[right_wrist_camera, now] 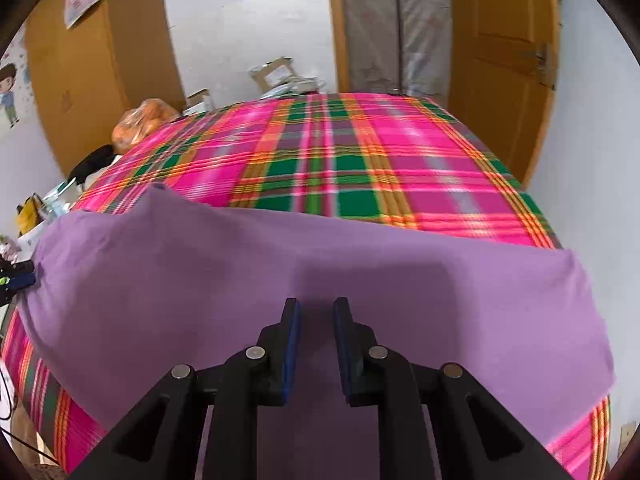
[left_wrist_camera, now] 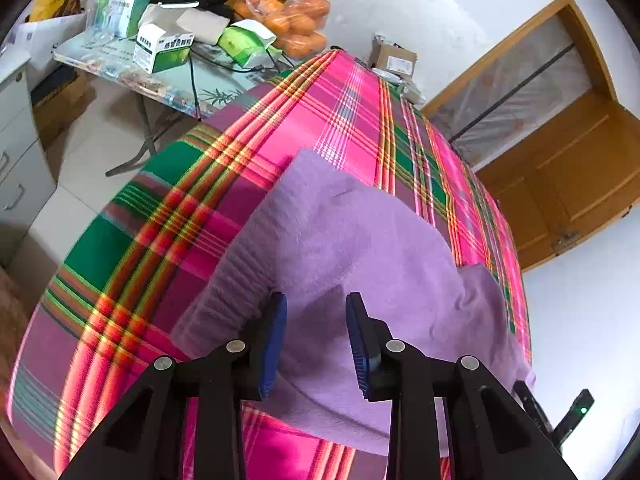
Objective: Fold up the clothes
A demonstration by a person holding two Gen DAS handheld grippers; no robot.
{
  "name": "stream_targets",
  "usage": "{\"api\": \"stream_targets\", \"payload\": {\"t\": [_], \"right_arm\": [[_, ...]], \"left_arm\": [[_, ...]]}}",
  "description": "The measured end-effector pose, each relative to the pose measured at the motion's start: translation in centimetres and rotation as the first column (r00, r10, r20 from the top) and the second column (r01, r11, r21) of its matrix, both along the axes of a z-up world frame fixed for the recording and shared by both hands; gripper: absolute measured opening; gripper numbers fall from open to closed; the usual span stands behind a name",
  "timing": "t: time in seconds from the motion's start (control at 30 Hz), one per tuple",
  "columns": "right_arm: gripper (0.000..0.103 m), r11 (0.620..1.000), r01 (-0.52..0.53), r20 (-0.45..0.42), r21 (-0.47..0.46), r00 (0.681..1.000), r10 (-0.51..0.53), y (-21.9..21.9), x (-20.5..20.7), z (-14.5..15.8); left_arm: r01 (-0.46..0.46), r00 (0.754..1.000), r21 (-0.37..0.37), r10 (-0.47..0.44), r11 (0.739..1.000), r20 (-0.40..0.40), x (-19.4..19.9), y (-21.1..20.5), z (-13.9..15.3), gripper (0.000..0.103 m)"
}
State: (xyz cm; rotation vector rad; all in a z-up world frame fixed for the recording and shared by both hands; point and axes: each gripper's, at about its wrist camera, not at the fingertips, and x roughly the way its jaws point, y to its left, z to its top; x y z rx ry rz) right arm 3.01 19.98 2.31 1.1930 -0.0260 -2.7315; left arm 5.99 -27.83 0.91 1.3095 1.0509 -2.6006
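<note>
Claws (left_wrist_camera: pixel 316 304) (right_wrist_camera: pixel 316 308) agape, poised over purple sweater (left_wrist_camera: pixel 360 240)

A bag of oranges (left_wrist_camera: pixel 289 16) and medicine boxes (left_wrist_camera: pixel 162 50) crowd a side table (left_wrist_camera: pixel 176 84); wooden door (right_wrist_camera: pixel 504 60) beyond.

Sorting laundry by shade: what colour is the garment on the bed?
Plain purple sweater, no pattern; it shows best in the right wrist view.

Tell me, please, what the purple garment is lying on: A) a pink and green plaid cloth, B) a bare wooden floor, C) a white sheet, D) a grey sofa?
A: the garment rests on the plaid cloth, which shows pink and green around it in both views.
</note>
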Motion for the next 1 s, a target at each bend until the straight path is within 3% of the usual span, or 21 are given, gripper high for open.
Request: {"api": "stream_targets", "payload": {"t": [0.13,0.23,0.4,0.6,0.87,1.0], "right_arm": [[0.017,0.997,-0.073,-0.007,0.012,0.997,0.073,-2.8,-0.6,0.1],[0.017,0.994,-0.110,-0.003,0.020,0.994,0.110,-4.4,-1.0,0.2],[0.017,0.987,-0.155,0.006,0.031,0.988,0.155,-6.7,-1.4,0.1],[0.017,0.982,-0.182,0.010,0.055,0.983,0.181,-8.6,-2.1,-0.1],[0.019,0.981,-0.187,0.021,0.055,0.982,0.186,-9.6,-2.5,-0.4],[0.027,0.980,-0.192,0.025,0.056,0.981,0.191,-10.0,-2.6,-0.7]], "left_arm": [[-0.029,1.000,0.058,0.030,0.998,-0.009,0.1,-1.6,0.5,0.032],[-0.076,0.997,0.036,0.077,0.996,-0.016,-0.4,-3.2,1.7,0.036],[-0.081,0.997,-0.008,0.081,0.997,0.009,-2.6,-5.7,2.5,0.039],[0.055,0.996,-0.054,-0.051,0.997,0.077,-6.3,-5.4,1.5,0.040],[0.144,0.982,0.126,-0.157,0.981,0.101,-9.6,-5.7,-0.1,0.040],[0.170,0.978,0.156,-0.186,0.973,0.096,-9.7,-5.5,0.2,0.040]]}}
